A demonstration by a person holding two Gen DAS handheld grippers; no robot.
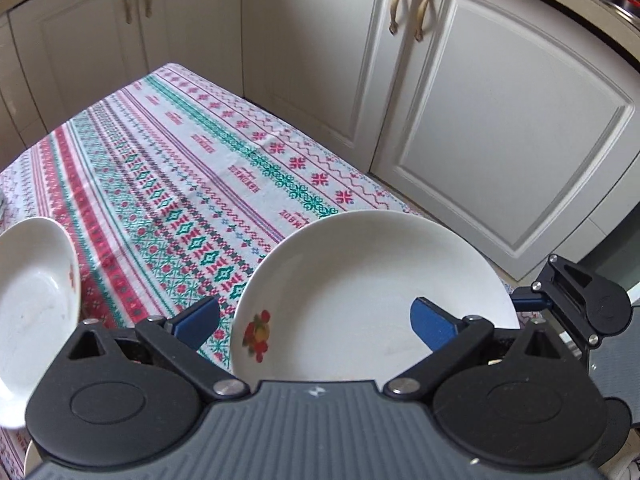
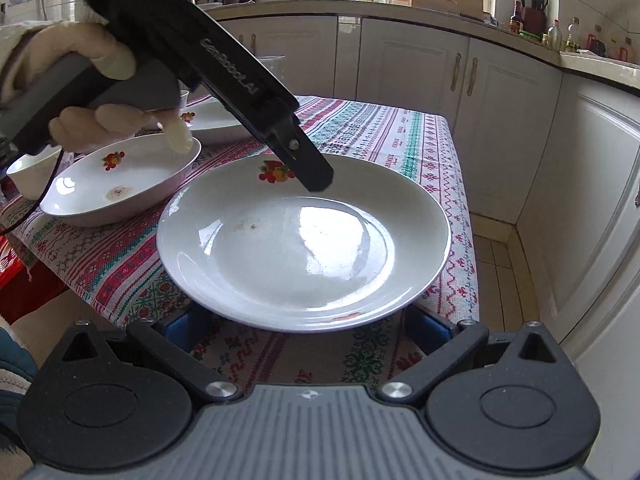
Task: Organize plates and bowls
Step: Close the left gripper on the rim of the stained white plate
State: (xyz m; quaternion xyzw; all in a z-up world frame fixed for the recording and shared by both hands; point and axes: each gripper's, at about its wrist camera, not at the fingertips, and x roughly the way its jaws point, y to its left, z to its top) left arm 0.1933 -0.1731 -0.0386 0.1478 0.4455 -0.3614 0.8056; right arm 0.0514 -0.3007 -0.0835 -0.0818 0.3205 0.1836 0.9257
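The table [image 2: 420, 152], under a red-and-green patterned tablecloth [image 1: 168, 168], carries everything, and its near right corner is where trouble would start. The large white plate [image 2: 304, 240] sits there with its rim at about 5 o'clock close to the cloth's edge, so a push from the far side could slide it toward the drop to the tiled floor [image 2: 496, 264].

At 10 o'clock from that plate lies a shallower fruit-print dish [image 2: 116, 184], near it but apart; a small white bowl [image 2: 28, 172] sits just beyond at 9 o'clock, and another plate [image 2: 216, 120] lies further back at 11 o'clock. A careless sweep could knock these together.

The left gripper [image 1: 316, 316], held in a gloved hand [image 2: 92, 92], hovers over the large plate's far rim with its jaws spread wide and nothing between them; one blue pad hangs over the plate, the other over the cloth. Closing from there would likely catch only the glazed rim, which is smooth and could slip out.

The right gripper [image 2: 308, 330] waits at 6 o'clock, low at the plate's near edge. Its blue fingers stand apart, one on either side below the rim, gripping nothing. If it advances, it could strike the rim rather than straddle it, and the loose cloth could bunch.
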